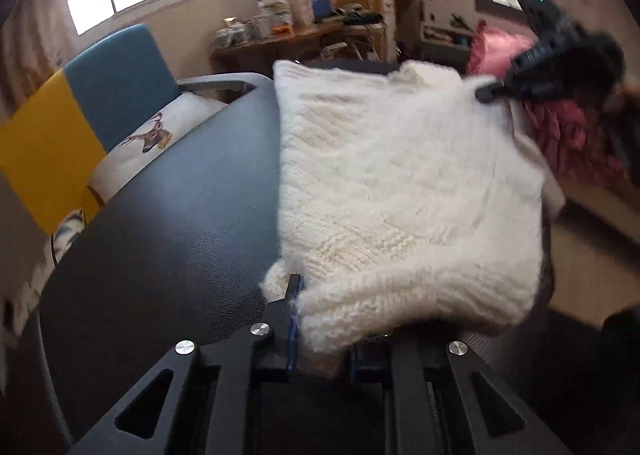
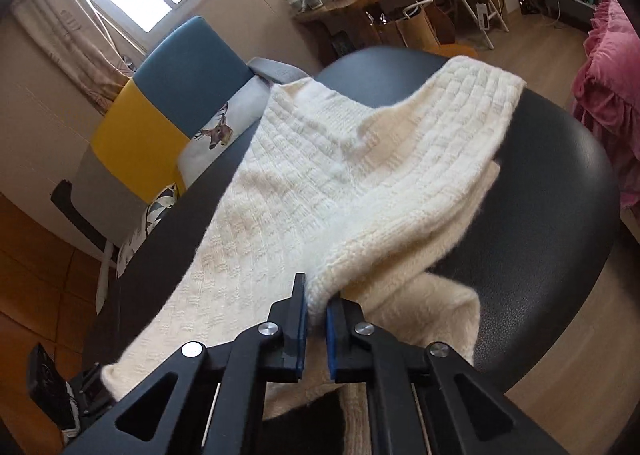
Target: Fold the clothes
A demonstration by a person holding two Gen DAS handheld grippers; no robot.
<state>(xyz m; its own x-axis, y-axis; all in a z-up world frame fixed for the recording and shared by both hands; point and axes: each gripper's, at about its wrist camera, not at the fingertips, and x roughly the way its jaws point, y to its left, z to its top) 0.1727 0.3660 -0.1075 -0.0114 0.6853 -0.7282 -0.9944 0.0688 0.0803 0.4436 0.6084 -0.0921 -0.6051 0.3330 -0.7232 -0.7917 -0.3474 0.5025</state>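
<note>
Because both grippers hold the same white knitted sweater (image 2: 320, 175) at once, the garment hangs stretched between them rather than lying loose on the dark round counter (image 2: 560, 183). The right gripper (image 2: 316, 307) has its blue-padded fingers (image 2: 300, 319) pressed together on a ribbed edge of the knit, pinching a fold of it just above the counter; from that pinch one band of the sweater runs away toward the counter's far rim and another part spreads flat toward the blue and yellow chair (image 2: 160, 103) beside the counter. In the left wrist view, the left gripper (image 1: 320, 319) is buried in the knit: one finger (image 1: 294, 287) shows at the cloth's edge and the other is hidden under the wool, so it appears to be pinching the sweater, with the fabric lifted off the counter in front of the lens. The right gripper shows across the garment in that view, blurred, gripping the far corner.

Holding two edges apart like this keeps the panel taut and straight, which is what a clean crease needs; thick, fuzzy wool would otherwise bunch. Part of the sweater rests on the counter toward the chair, part is raised. Judging by that, a fold is being carried over or opened out; the pictures fit either.
</note>
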